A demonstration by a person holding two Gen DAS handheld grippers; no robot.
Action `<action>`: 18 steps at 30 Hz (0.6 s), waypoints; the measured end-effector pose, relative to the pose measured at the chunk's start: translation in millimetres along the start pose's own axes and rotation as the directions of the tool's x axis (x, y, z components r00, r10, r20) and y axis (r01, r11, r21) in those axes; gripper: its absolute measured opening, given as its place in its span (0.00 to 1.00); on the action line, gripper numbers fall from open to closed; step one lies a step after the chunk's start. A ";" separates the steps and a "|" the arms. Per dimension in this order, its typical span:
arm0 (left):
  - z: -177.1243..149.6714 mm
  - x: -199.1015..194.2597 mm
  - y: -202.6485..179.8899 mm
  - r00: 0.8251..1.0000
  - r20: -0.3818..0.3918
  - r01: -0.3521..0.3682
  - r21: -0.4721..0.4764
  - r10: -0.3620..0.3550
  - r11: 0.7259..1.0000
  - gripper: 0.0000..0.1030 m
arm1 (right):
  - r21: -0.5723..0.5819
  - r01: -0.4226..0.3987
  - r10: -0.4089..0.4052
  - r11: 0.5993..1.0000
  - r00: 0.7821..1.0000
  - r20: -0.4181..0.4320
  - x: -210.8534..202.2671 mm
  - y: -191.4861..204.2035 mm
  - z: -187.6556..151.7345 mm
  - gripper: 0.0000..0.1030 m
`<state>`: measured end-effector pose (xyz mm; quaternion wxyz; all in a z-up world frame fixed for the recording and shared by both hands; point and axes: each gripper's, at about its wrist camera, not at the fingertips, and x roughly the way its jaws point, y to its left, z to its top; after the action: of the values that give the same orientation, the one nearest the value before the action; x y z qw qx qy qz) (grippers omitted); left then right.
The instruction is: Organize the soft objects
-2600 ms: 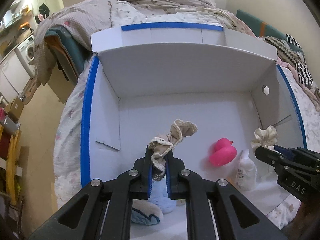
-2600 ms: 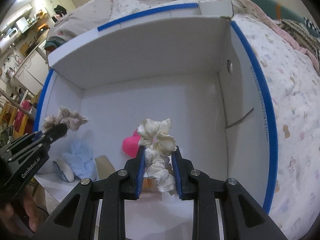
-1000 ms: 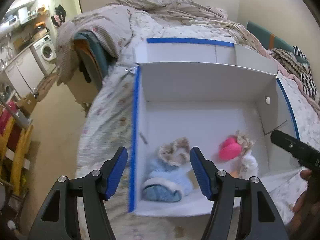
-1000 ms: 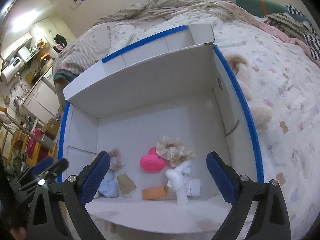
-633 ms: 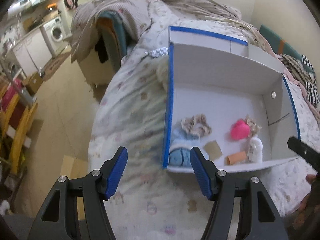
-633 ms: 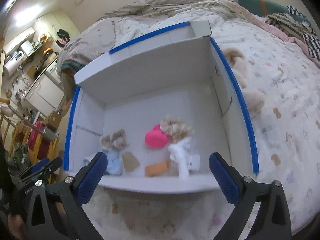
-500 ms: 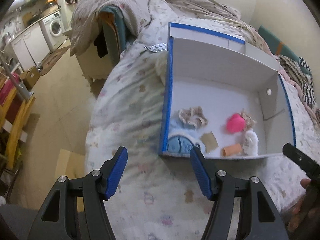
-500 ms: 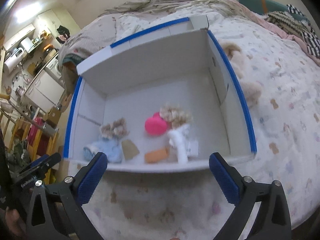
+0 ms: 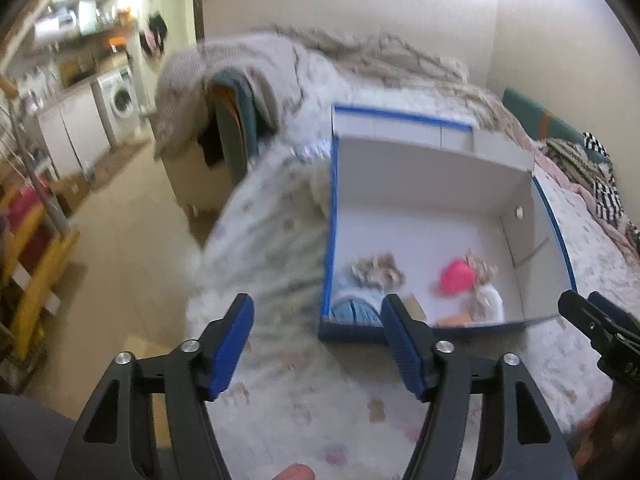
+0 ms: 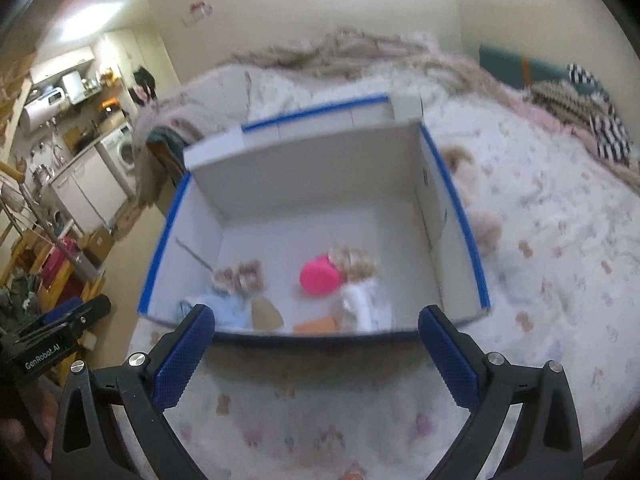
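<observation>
Washing machine (image 9: 120,102) beyond the bed (image 9: 280,380)

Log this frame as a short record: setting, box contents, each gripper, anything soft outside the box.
setting: white box with blue edges on a patterned bed
in box: pink toy, two scrunchies, blue plush, white toy, tan piece, orange piece
left gripper: jaws opening, nothing between them
right gripper: open, empty
outside box: tan plush on the bed, right of the box
image: blurred
</observation>
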<state>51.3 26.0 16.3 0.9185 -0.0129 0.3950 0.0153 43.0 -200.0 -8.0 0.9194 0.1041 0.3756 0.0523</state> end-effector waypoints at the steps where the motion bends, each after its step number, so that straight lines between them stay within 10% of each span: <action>1: 1.1 -3.7 -1.2 0.999 0.035 -0.015 0.005 0.015 1.000 0.76 | -0.011 0.004 -0.004 1.000 1.000 0.018 -0.8 3.3 1.0 1.00; 8: 5.0 -6.5 0.0 0.994 0.099 -0.036 -0.005 0.036 0.999 1.00 | -0.071 0.042 -0.036 0.997 0.995 0.089 -4.0 15.6 3.5 1.00; 18: 7.2 -3.3 -0.5 0.997 0.082 0.014 -0.015 -0.012 1.000 1.00 | -0.088 0.061 -0.052 0.994 0.994 0.096 -0.6 19.7 4.0 1.00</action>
<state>54.3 25.7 23.6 0.9338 -0.0219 0.3569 0.0128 45.1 -181.5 -0.2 0.9410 0.0537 0.3320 0.0383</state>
